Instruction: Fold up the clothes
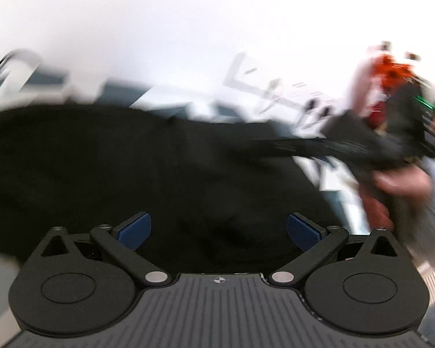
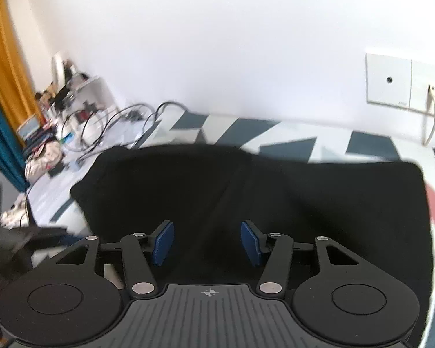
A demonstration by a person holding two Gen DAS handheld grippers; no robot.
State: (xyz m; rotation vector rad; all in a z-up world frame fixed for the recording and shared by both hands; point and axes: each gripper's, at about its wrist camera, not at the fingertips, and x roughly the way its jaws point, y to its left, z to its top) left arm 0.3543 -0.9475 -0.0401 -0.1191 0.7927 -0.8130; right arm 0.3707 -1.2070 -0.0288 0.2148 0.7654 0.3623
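A: How far along is the folding judged to be?

B: It cannot be settled. A black garment (image 2: 246, 203) is seen spread on the patterned bedcover (image 2: 304, 133), just in front of the white wall (image 2: 217, 43). In the right wrist view its far right corner is squared off and a straight crease or seam is seen running down its middle, away from the wall. That fits a piece already doubled over once, and it fits equally a piece merely laid flat for folding. No neat small stack is shown.

A: And the look of the garment itself?

B: Plain black cloth, matte, with little detail to be made out. In the left wrist view it is heavily blurred, and its edge farthest from the wall is lost under the tools.

A: What is held?

B: Nothing is gripped. On the left gripper (image 1: 219, 229) the blue pads are set wide apart, with only cloth seen beyond them. On the right gripper (image 2: 207, 242) the pads are also parted, though less widely, and are poised over the garment's near part. Whether the cloth is touched cannot be told.

A: Anything smaller?

B: Cables (image 2: 116, 124) and clutter are seen at the left end of the wall, and a wall socket (image 2: 406, 84) at its right end.
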